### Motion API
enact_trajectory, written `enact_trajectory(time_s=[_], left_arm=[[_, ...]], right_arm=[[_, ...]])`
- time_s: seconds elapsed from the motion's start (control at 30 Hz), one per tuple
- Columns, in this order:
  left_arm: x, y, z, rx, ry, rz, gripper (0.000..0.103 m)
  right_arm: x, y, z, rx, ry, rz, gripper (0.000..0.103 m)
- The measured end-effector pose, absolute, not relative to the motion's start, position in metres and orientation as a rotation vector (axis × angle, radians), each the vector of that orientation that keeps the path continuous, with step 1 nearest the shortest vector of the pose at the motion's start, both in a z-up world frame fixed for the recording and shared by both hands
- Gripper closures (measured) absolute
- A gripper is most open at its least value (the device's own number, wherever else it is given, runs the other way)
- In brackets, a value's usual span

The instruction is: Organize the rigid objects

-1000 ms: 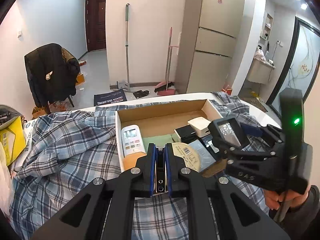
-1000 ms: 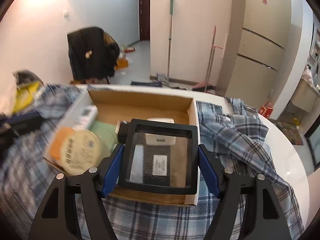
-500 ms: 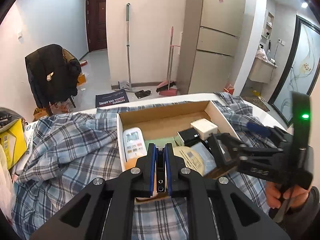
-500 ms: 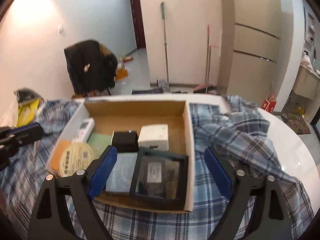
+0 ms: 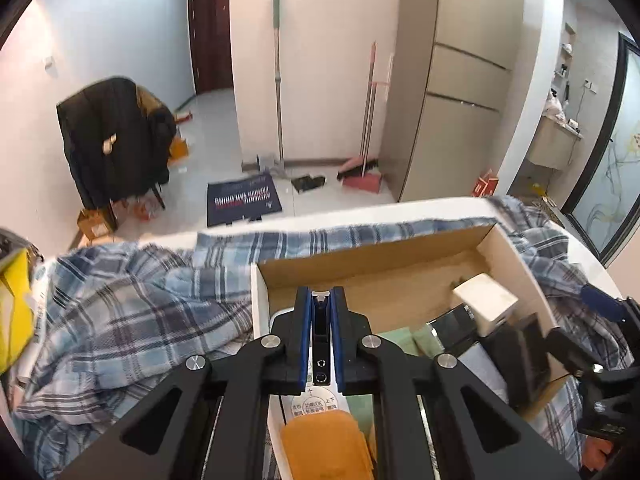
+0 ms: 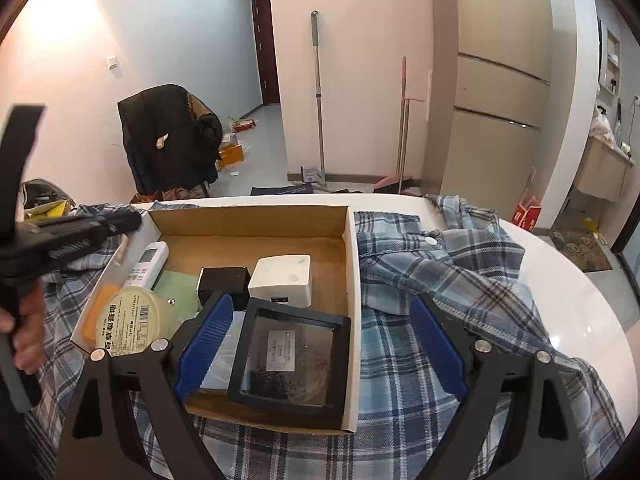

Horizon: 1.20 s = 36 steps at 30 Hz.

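The right gripper (image 6: 320, 344) stands wide open, its jaws having just opened, above the black square framed case (image 6: 290, 358) lying in the open cardboard box (image 6: 352, 280); the left gripper (image 5: 320, 320) is shut, empty.

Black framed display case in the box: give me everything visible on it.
The black framed display case is square, with a thick black rim that looks plastic around a clear, glossy window. Behind the window sit a small pale label and dark speckled contents, too small to read. It lies slightly tilted in the near right corner of the cardboard box, apparently against the right wall, partly over a pale flat item. The right gripper stands open around it, blue fingers clear of the rim.
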State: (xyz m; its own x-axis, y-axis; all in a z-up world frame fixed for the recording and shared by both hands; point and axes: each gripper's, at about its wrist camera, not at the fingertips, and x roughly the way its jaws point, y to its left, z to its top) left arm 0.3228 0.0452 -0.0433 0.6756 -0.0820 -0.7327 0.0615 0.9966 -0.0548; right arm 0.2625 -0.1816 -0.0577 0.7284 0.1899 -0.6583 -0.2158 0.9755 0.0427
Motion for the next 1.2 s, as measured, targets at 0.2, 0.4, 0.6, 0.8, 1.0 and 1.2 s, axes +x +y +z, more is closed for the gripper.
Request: enact_trajectory(time_s=[0.2, 0.4, 0.6, 0.8, 1.0, 1.2], left_arm=[[0.328, 0.047, -0.059, -0.021, 0.851, -0.087, 0.093], [0.329, 0.05, -0.062, -0.035, 0.862, -0.095, 0.093], [0.301, 0.063, -0.035, -0.064, 0.689, -0.017, 0.025], [0.235, 0.053, 0.02, 0.033, 0.362, 0.005, 0.015], [0.147, 0.044, 0.068, 0.042, 0.128, 0.004, 0.005], [0.078, 0.031, 0.096, 0.046, -0.056, 0.016, 0.0]], right_arm=[[0.259, -0.178, -0.057, -0.029, 0.739, 0.258, 0.014], [0.258, -0.174, -0.059, -0.052, 0.733, 0.262, 0.014], [0.25, -0.177, -0.047, -0.034, 0.694, 0.259, 0.014], [0.233, -0.18, -0.019, -0.046, 0.571, 0.239, 0.014], [0.193, -0.189, 0.028, -0.007, 0.373, 0.259, 0.014], [0.147, -0.187, 0.067, -0.029, 0.232, 0.277, 0.006]])
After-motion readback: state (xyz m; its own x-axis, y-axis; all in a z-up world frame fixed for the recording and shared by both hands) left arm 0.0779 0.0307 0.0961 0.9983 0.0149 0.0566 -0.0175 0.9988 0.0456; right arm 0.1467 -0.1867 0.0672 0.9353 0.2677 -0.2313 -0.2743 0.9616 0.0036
